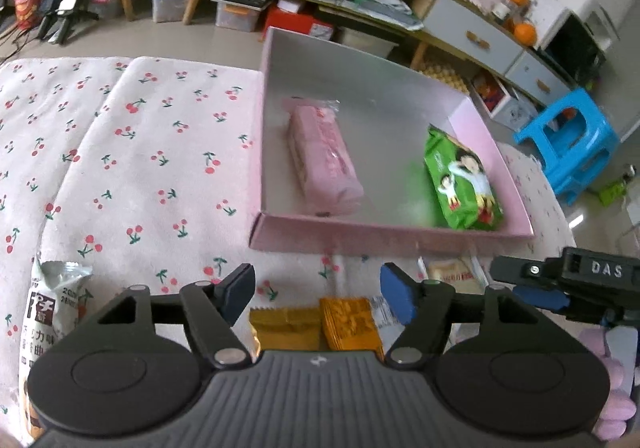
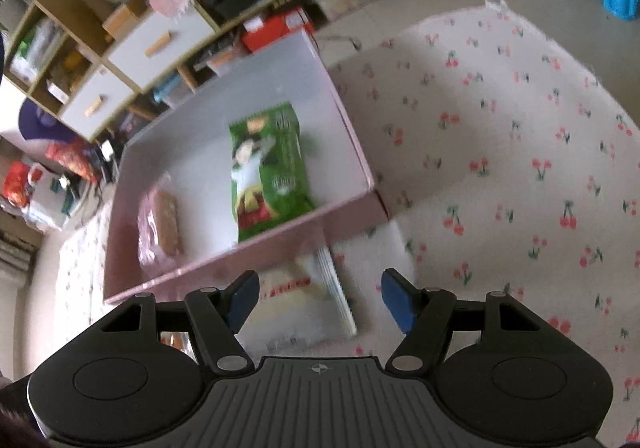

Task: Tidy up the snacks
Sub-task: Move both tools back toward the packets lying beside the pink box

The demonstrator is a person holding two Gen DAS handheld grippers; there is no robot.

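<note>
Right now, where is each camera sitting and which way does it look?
Left wrist: sits on the left tool, looking down at orange packets and the pink box; the right tool shows too.
Right wrist: sits on the right tool, looking down at a pale packet.
Both see the box and the green packet.

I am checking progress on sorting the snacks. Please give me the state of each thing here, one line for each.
pink box: open, no lid on it, standing on the cherry-print blanket
pink packet: lying inside the box, sealed
green packet: lying inside the box
orange packets: outside the box, on the blanket
pale packet: outside, beside the box wall
left gripper: jaws open, nothing between the pads
right gripper: jaws open, above the pale packet
</note>
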